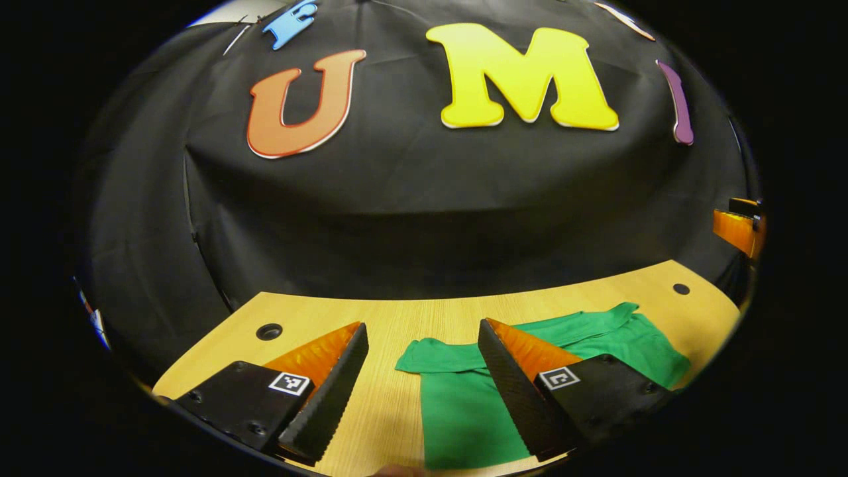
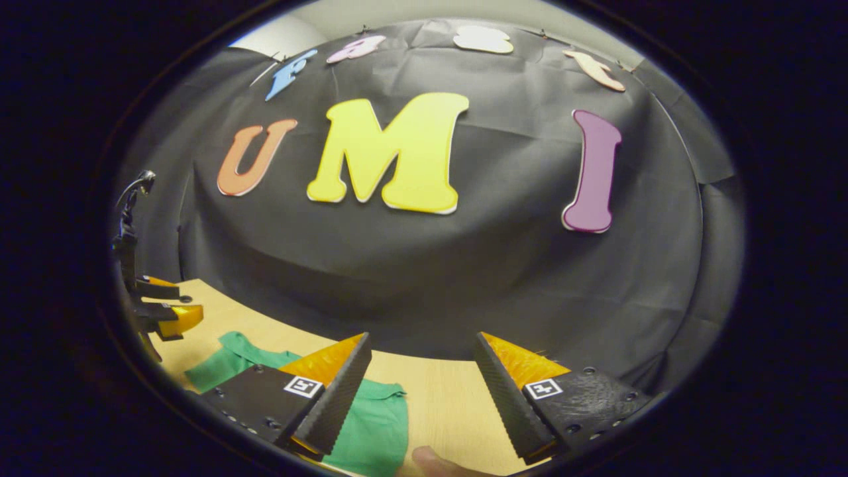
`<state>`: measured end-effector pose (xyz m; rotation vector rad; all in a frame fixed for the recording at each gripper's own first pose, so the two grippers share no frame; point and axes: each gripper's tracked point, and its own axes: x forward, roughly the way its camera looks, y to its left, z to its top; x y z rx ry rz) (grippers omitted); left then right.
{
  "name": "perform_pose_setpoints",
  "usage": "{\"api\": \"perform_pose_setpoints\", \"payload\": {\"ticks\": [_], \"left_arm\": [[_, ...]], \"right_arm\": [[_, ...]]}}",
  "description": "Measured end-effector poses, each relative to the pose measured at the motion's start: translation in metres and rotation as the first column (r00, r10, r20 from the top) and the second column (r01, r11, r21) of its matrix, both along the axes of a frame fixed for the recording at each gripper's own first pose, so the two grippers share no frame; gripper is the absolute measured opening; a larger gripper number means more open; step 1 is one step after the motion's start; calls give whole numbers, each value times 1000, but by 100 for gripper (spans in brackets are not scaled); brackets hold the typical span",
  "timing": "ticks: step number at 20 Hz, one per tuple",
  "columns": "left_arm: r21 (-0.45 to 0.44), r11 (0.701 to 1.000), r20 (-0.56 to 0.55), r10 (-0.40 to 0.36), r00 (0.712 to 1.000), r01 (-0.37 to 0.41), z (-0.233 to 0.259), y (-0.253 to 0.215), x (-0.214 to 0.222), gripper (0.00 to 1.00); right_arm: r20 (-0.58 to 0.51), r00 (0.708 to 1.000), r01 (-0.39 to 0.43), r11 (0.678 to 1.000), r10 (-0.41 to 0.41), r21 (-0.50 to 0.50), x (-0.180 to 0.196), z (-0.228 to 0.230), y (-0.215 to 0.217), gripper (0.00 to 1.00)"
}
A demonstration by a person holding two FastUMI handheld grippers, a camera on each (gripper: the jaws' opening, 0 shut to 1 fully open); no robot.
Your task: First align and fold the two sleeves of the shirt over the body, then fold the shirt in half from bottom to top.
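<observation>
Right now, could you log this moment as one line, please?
left gripper: open | right gripper: open | green shirt: flat on table, unfolded

Both cams low over table (image 1: 411, 311), facing wall – share green shirt (image 1: 464, 411).

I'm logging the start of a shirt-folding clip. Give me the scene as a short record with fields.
shirt: green shirt lying flat on the wooden table
sleeves: spread out to the sides, not yet folded over the body
left gripper: jaws open, above the shirt, holding nothing
right gripper: jaws open, holding nothing
fold stage: none done
</observation>
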<state>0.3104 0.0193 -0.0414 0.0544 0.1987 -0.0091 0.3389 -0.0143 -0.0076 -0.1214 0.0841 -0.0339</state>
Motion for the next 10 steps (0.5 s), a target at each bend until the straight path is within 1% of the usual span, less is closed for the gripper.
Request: {"api": "perform_pose_setpoints", "payload": {"ticks": [2,6,9,10], "left_arm": [[9,1000,37,-1,999,0,27,-2,-31,100],[55,998,76,2,997,-6,67,-7,-105,100],[62,998,119,0,993,-7,87,-17,-159,100],[58,998,124,-8,992,0,90,-21,-180,100]], "right_arm": [[38,999,-33,999,33,-1,-33,26,6,96],[118,992,-43,999,43,-7,-102,67,5,95],[112,993,-48,999,48,-2,-156,72,5,94],[107,992,-60,998,60,1,-178,76,7,96]]}}
